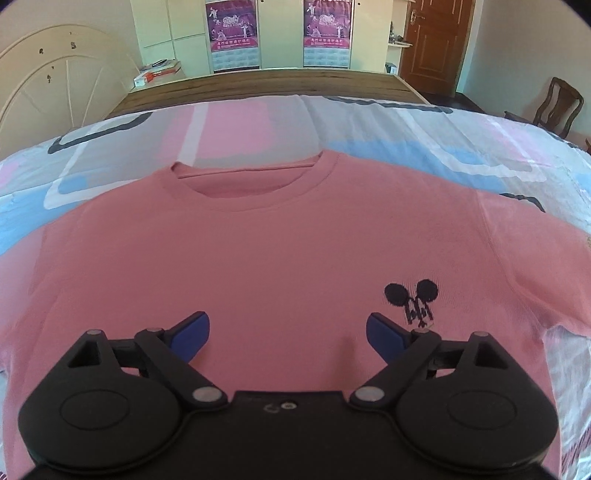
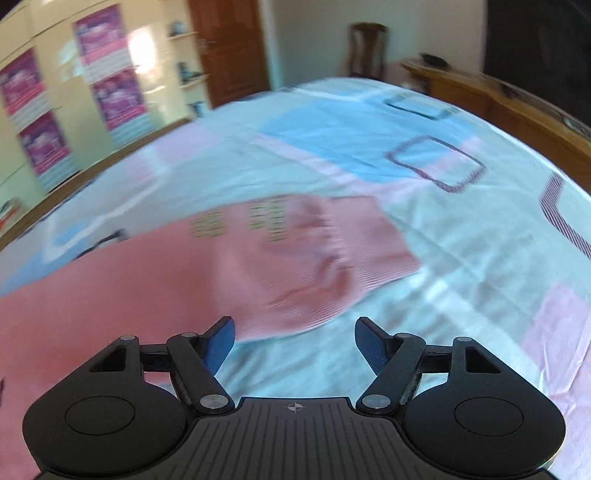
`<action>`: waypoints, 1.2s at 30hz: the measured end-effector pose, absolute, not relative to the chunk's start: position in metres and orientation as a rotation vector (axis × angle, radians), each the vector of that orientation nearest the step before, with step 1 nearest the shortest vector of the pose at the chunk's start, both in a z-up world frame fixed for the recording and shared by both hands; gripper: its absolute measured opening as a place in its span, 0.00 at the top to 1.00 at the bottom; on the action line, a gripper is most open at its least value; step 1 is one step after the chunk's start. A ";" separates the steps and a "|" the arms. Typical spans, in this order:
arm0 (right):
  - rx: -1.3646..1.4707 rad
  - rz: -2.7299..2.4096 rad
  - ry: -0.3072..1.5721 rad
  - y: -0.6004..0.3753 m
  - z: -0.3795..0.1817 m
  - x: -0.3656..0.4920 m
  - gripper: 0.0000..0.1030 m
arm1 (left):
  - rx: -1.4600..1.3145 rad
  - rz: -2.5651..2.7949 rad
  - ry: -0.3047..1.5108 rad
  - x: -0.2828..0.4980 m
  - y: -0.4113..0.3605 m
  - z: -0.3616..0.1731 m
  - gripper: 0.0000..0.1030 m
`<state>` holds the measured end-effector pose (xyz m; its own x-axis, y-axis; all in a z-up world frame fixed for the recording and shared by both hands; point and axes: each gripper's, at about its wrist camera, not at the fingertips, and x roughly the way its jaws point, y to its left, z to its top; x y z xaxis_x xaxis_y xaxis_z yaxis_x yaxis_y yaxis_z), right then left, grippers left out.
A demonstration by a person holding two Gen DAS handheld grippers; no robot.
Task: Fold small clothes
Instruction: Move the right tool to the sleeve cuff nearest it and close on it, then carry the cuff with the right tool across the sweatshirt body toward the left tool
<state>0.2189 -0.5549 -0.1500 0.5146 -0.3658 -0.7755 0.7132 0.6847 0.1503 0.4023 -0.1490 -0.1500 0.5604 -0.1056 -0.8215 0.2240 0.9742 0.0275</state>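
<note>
Bed covered by patterned sheet [image 1: 369,122] in pale blue, pink and white blocks with dark outlines. Brown wooden footboard [image 1: 258,83] at far edge. Two purple wall calendars [image 1: 233,35] on cream wardrobe doors. Brown panelled door [image 1: 436,40] at right; dark wooden chair [image 1: 557,105] beside it. Cream arched headboard [image 1: 55,77] at left.

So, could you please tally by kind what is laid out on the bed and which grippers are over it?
Pink sweaters: 1, the pink sweater spread flat on the bedsheet.
Grippers: 2, the left gripper and the right gripper, both open and empty.
Total: 3
</note>
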 end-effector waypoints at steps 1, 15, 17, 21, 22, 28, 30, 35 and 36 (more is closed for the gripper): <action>0.518 -0.698 0.785 -0.566 -0.154 0.217 0.30 | 0.136 -0.213 0.954 0.404 -0.151 -0.152 0.12; 0.570 -0.728 0.737 -0.609 -0.174 0.231 0.90 | 0.168 -0.211 1.002 0.416 -0.148 -0.161 0.28; 0.549 -0.718 0.710 -0.605 -0.169 0.232 0.90 | 0.161 -0.209 1.007 0.418 -0.145 -0.160 0.32; 0.470 -0.641 0.649 -0.580 -0.143 0.246 0.90 | 0.152 -0.191 0.994 0.420 -0.135 -0.155 0.37; 0.440 -0.610 0.635 -0.570 -0.135 0.252 0.90 | 0.152 -0.183 0.990 0.420 -0.132 -0.153 0.37; 0.311 -0.328 0.556 -0.472 -0.086 0.303 0.90 | 0.122 -0.121 0.962 0.422 -0.103 -0.136 0.37; 0.283 -0.215 0.545 -0.427 -0.077 0.321 0.90 | 0.111 -0.099 0.952 0.421 -0.090 -0.131 0.37; 0.245 0.020 0.571 -0.317 -0.078 0.358 0.90 | 0.087 -0.044 0.936 0.420 -0.051 -0.126 0.37; 0.239 0.061 0.586 -0.295 -0.082 0.363 0.90 | 0.078 -0.037 0.941 0.421 -0.043 -0.127 0.37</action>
<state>0.3630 -0.2947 -0.0822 0.8322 0.1250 -0.5403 0.0106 0.9705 0.2407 0.4213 -0.0434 -0.1267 0.5884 0.0024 -0.8086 0.0661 0.9965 0.0510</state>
